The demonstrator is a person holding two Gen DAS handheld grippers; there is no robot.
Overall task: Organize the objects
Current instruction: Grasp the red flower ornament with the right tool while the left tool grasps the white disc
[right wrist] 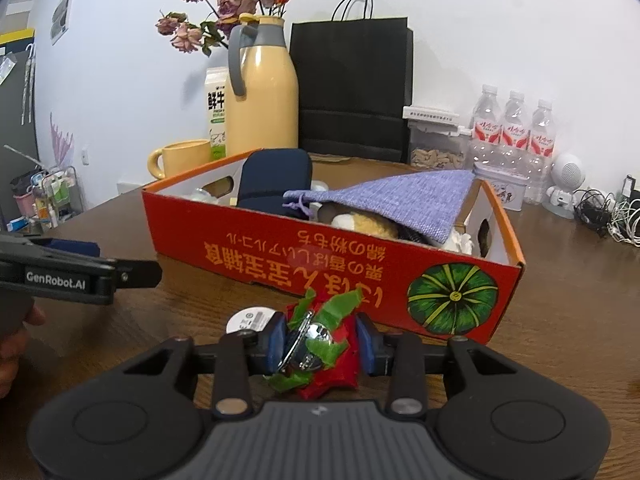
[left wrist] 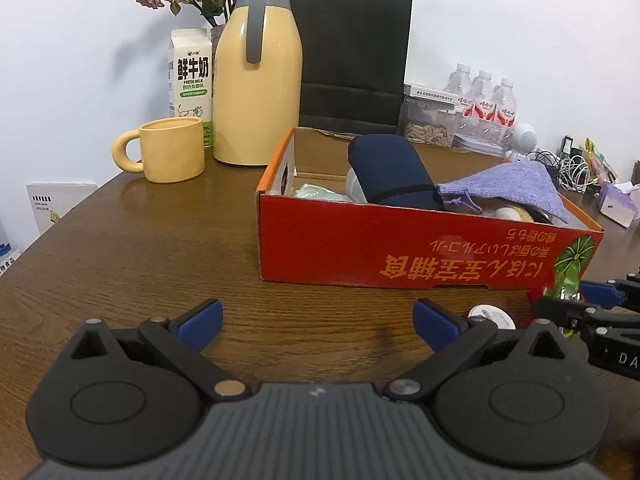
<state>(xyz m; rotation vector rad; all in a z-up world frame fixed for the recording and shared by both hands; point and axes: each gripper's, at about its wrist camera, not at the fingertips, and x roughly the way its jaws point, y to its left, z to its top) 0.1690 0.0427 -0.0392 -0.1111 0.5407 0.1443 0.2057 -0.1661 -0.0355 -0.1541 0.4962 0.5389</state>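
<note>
A red cardboard box (left wrist: pixel 400 252) stands on the brown table; it also shows in the right wrist view (right wrist: pixel 320 260). Inside lie a dark blue pouch (left wrist: pixel 394 168), a purple knit bag (left wrist: pixel 516 186) and a plush toy (right wrist: pixel 368 222). My right gripper (right wrist: pixel 322 340) is shut on a red and green dragon-fruit toy (right wrist: pixel 332 364) with a silver ring, just in front of the box. A small white round lid (right wrist: pixel 250 320) lies on the table beside it. My left gripper (left wrist: pixel 318 320) is open and empty above bare table, left of the right gripper (left wrist: pixel 592 312).
A yellow mug (left wrist: pixel 168 154), a yellow thermos jug (left wrist: pixel 258 80), a milk carton (left wrist: pixel 190 76) and dried flowers stand at the back left. A black paper bag (left wrist: pixel 352 52) stands behind the box. Water bottles (right wrist: pixel 516 132), a seed jar, a tin and cables sit at the back right.
</note>
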